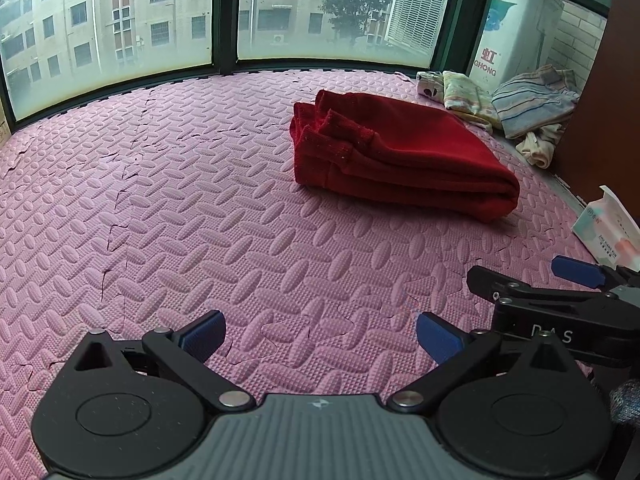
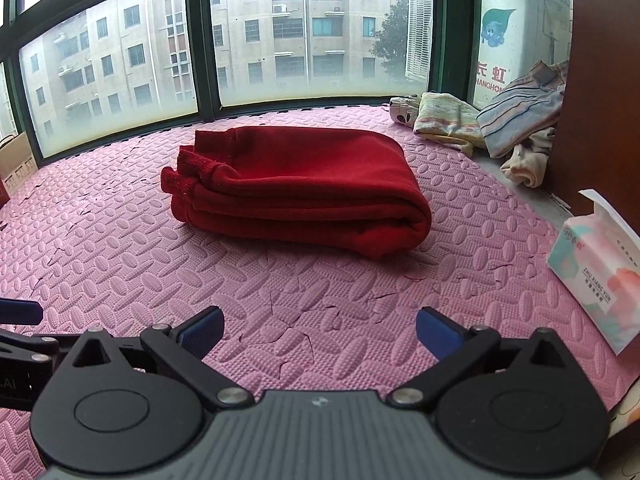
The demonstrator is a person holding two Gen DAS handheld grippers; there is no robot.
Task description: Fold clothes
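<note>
Left-wrist view: the left claw (image 1: pixel 320 334) stands wide open and empty, its two blue fingertips (image 1: pixel 204 336) spread apart above a pink foam mat (image 1: pixel 160 208). The right claw (image 1: pixel 580 276) enters at the lower right edge, just beside the left one; one blue tip shows, and whether that claw is open cannot be told from this view. A red garment (image 1: pixel 404 156) lies folded into a thick, layered bundle on the mat, ahead of the claw and to its right, well apart from both claws. Its ribbed cuffs point toward the windows (image 1: pixel 120 28); its rounded fold faces the near right.

Right-wrist view: the right claw (image 2: pixel 320 332) is likewise wide open and holds nothing, blue fingertips (image 2: pixel 438 334) apart over the mat (image 2: pixel 120 248). The garment (image 2: pixel 296 192) sits straight ahead, near the middle of the mat, touched by neither claw. A part of the left claw (image 2: pixel 20 320) shows at the left edge.

In the far right corner a heap of pale and striped clothes (image 2: pixel 500 124) rests against a brown panel (image 2: pixel 600 80). A tissue pack (image 2: pixel 596 268) stands at the right edge of the mat, near the right claw. A cardboard box (image 2: pixel 16 164) stands at the far left, below the windows (image 2: pixel 312 36), through which apartment blocks show.
</note>
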